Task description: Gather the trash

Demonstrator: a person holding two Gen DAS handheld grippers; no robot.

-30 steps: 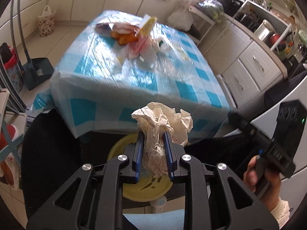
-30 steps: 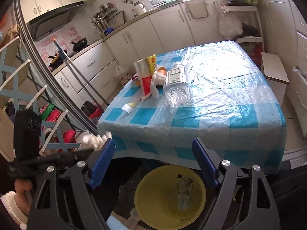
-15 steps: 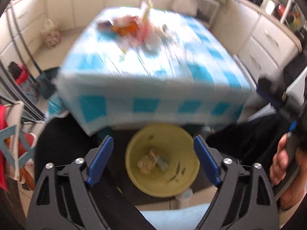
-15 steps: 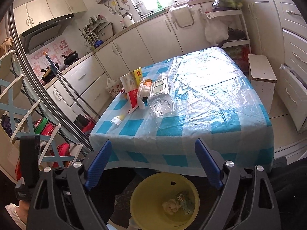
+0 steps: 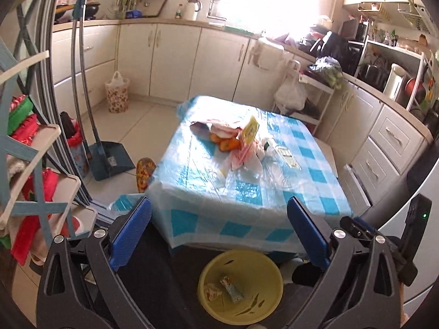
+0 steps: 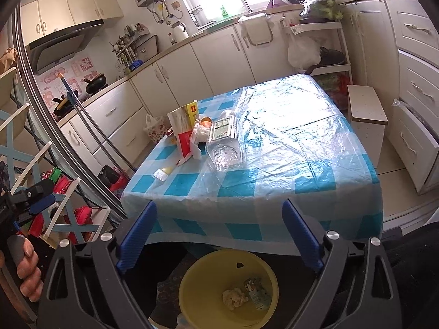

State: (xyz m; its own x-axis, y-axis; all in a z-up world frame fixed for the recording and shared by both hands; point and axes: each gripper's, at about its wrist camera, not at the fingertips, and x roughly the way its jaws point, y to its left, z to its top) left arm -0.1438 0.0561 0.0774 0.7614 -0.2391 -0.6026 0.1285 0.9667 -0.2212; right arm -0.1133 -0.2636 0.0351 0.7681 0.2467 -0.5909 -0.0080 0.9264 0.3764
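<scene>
Gone from the left gripper [image 5: 219, 233] is the crumpled paper wad [image 6: 234, 297] it clamped a second ago; the wad now lies inside the yellow bin [image 6: 192, 285] on the floor, just beside a small printed wrapper [image 6: 256, 292]. Both views have also tilted upward since then, so more of the kitchen shows above the counter [image 6: 301, 148].

Left jaws stand wide apart and hold nothing, with the bin below and between them. Right gripper [image 6: 219, 233] likewise has its jaws spread wide and empty, hanging over the same bin at the near edge of the counter. In the left wrist view the wad [image 5: 212, 292] and wrapper [image 5: 231, 292] lie side by side at the bottom of the bin [image 5: 274, 296].

On the blue-checked plastic cloth more trash waits: a clear plastic bottle [image 6: 225, 142] lying on its side with its base toward the camera, a red and yellow carton [image 6: 183, 126] just beside it, crumpled white tissue [image 6: 200, 134] between the two, and a small flat packet [image 6: 163, 172] apart from them, nearer the counter's left edge. Orange peel [image 5: 226, 142] shows in the left wrist view, next to the carton [image 5: 251, 130].

A dustpan [image 5: 109, 159] stands on the floor left of the counter.
</scene>
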